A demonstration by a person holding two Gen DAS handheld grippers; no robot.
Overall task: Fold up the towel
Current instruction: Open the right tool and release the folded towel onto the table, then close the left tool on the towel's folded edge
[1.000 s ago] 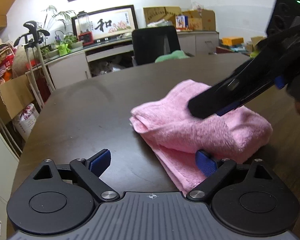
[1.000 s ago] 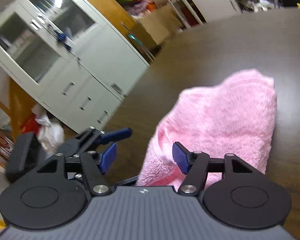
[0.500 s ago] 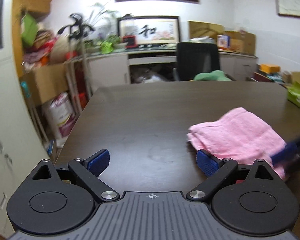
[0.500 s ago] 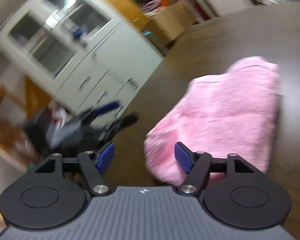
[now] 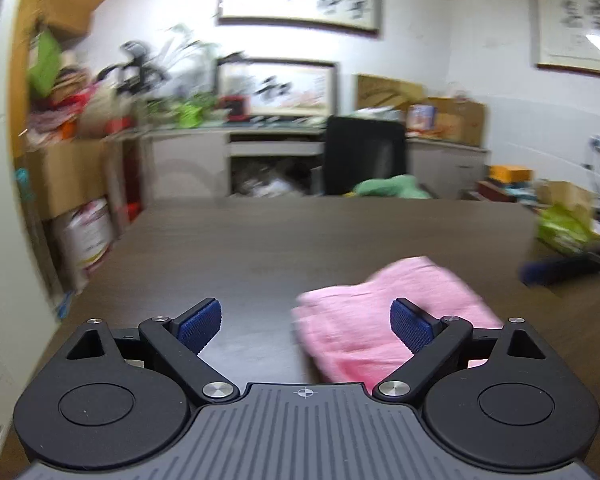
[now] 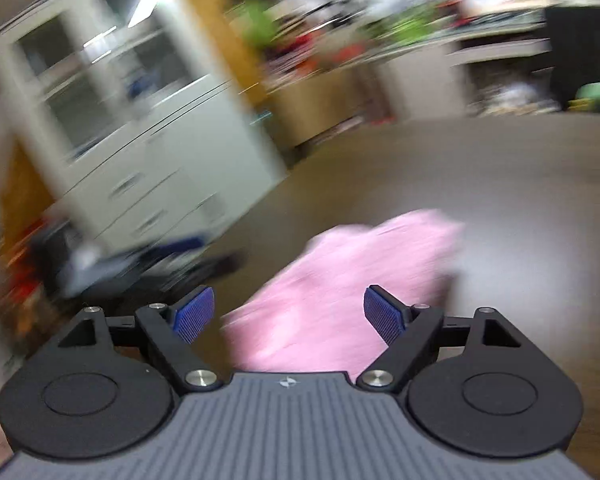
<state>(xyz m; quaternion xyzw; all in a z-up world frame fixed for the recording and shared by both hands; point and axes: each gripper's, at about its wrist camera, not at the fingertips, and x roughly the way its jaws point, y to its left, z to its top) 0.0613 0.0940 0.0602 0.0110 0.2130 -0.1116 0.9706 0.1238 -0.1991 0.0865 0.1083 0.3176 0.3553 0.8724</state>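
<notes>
A pink towel (image 5: 384, 308) lies folded in a thick bundle on the dark wooden table (image 5: 280, 236). My left gripper (image 5: 306, 322) is open and empty, above the table, with the towel under its right finger. My right gripper (image 6: 288, 312) is open and empty, raised above the towel (image 6: 352, 276), which lies between and beyond its fingers. The right gripper shows blurred at the right edge of the left wrist view (image 5: 568, 268). The left gripper shows blurred at the left of the right wrist view (image 6: 140, 264).
A black office chair (image 5: 364, 156) with a green cloth (image 5: 392, 188) stands at the table's far edge. White cabinets (image 6: 140, 140) stand left of the table. Cardboard boxes and bags (image 5: 80, 200) crowd the floor at the left. A green bag (image 5: 564, 228) sits at the right.
Both grippers have pulled back and up from the towel, and both views swing and blur. The right gripper, which lay over the towel a second ago, is now off to its right.
</notes>
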